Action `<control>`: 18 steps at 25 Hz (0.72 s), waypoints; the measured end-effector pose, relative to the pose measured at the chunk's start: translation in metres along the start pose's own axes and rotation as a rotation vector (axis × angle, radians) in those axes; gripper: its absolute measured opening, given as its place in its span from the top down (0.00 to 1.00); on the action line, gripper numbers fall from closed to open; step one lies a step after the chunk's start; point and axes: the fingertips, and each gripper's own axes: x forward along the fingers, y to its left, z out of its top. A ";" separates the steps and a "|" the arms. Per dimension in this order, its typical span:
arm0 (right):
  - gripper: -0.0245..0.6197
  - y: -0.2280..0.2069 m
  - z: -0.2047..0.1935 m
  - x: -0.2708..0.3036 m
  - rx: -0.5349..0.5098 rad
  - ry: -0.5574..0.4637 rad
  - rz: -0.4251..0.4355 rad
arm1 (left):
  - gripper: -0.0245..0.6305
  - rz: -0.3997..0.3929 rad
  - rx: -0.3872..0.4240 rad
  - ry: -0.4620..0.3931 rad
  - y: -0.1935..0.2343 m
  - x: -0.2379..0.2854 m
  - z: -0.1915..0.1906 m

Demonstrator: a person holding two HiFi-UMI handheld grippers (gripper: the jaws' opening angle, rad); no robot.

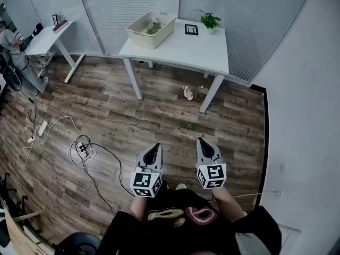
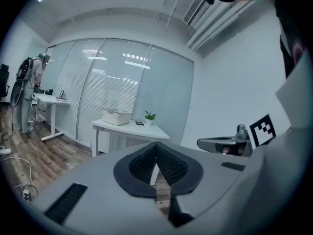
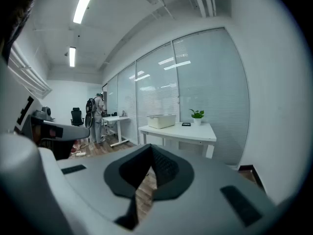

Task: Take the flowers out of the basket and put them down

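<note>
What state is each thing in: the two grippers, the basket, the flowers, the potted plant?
left gripper: shut, empty, far from the white table.
right gripper: shut, empty.
basket: upright on the table, not empty.
flowers in the basket: not yet taken out.
pinkish bunch: lying on the floor under the table, seemingly flowers.
potted plant: upright on the table.

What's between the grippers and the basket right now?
Head view: wooden floor, then the table edge, lie between the left gripper, right gripper and the basket. A small pinkish clump sits by a table leg.
</note>
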 end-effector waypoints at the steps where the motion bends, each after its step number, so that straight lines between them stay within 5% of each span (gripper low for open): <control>1: 0.95 -0.001 0.000 0.002 -0.012 0.000 -0.008 | 0.94 0.001 -0.002 -0.009 0.003 0.002 0.002; 18: 0.95 0.023 0.020 0.063 0.089 -0.080 -0.064 | 0.94 -0.047 0.024 -0.040 0.085 0.025 0.026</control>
